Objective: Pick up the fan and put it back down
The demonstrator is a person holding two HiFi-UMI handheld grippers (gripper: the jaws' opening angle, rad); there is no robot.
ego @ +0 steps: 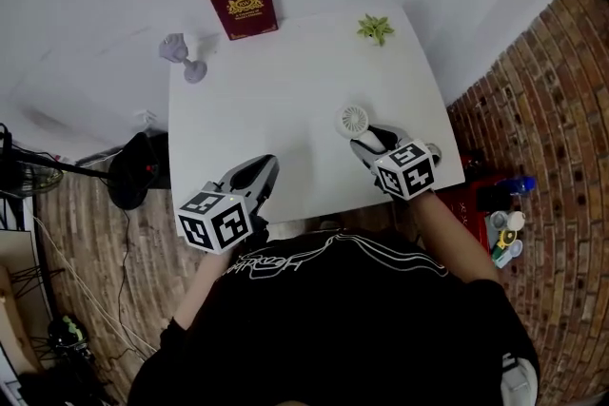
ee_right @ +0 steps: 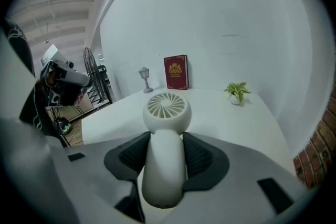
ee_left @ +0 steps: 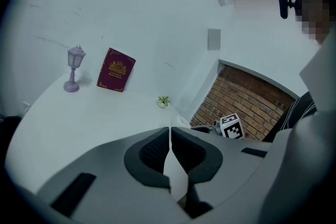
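The fan [ee_right: 166, 128] is a small white hand-held one with a round grille head and a thick handle. My right gripper [ee_right: 166, 157] is shut on its handle, with the head sticking out past the jaws. In the head view the fan [ego: 353, 121] is over the right front part of the white table [ego: 285, 100], held by the right gripper [ego: 366, 145]. My left gripper [ego: 264, 174] hovers at the table's front edge on the left. Its jaws are shut with nothing between them, as the left gripper [ee_left: 170, 145] view shows.
A dark red book [ego: 243, 4] stands at the table's back edge. A lilac lamp [ego: 183, 57] is at the back left and a small potted plant [ego: 375, 29] at the back right. A brick floor [ego: 542, 90] lies to the right; a floor fan [ego: 133, 168] stands left.
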